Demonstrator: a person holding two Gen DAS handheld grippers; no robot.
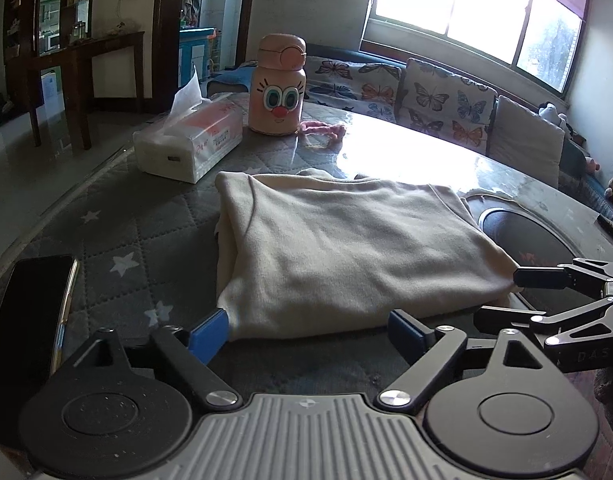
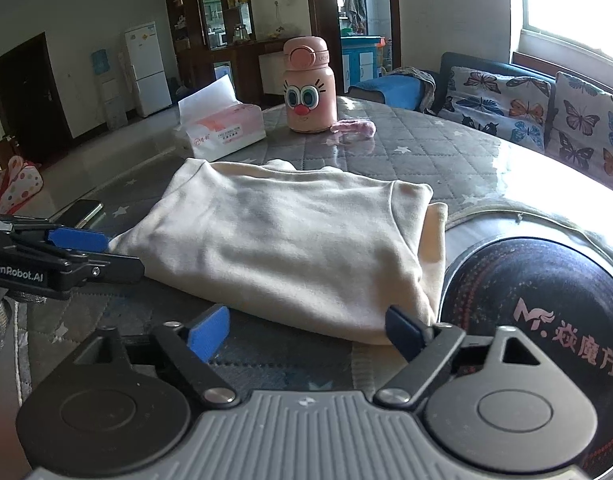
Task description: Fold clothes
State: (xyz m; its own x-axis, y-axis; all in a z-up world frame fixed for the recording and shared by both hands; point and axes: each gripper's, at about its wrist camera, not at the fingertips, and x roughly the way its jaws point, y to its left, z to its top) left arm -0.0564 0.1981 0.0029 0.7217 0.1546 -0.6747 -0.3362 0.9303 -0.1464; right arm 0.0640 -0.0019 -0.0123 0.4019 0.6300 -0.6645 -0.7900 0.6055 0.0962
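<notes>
A cream garment point(image 1: 338, 248) lies folded into a rectangle on the quilted grey table, also in the right wrist view point(image 2: 290, 240). My left gripper point(image 1: 308, 334) is open, its blue fingers just short of the garment's near edge, by the near left corner. It also shows from the side in the right wrist view point(image 2: 120, 256), its fingertips apart at that corner. My right gripper point(image 2: 308, 330) is open at the near right corner, one finger touching the cloth. It shows in the left wrist view point(image 1: 502, 296), fingertips apart.
A tissue pack point(image 1: 190, 140), a pink cartoon bottle point(image 1: 277, 88) and a pink strap point(image 1: 326, 130) stand behind the garment. A black phone point(image 1: 30, 312) lies at the left. A round black hotplate point(image 2: 546, 320) is set in the table at the right. A butterfly sofa point(image 1: 438, 100) is behind.
</notes>
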